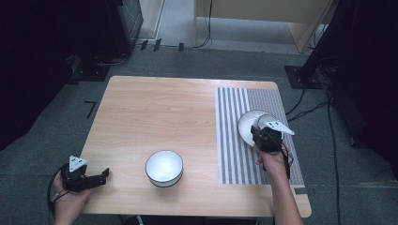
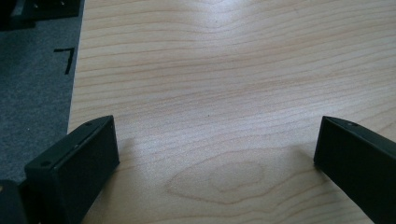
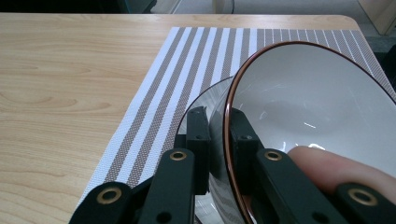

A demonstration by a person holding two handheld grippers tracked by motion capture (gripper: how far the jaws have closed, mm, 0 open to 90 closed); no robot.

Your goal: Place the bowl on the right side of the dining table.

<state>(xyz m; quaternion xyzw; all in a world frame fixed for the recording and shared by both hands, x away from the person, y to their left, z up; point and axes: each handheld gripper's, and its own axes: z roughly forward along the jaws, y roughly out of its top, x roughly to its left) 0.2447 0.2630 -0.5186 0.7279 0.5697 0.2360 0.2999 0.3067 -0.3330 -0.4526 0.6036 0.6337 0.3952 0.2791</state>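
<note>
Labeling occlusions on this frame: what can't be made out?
- High view: the near rim of the white red-rimmed bowl, hidden by the right gripper clamped on it.
- Right gripper view: that bowl's underside and whether it touches the grey-and-white striped placemat, blocked by the bowl wall and black jaws.

Open tabletop (image 1: 155, 112) lay free from nine to twelve o'clock, obstructed only by one white bowl (image 1: 164, 168) at six o'clock.

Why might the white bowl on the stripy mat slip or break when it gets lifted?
The bowl looks glossy and hard, so probably slippery and breakable. The right gripper pinches only its thin rim, and it already sits tilted, so it might swing.
</note>
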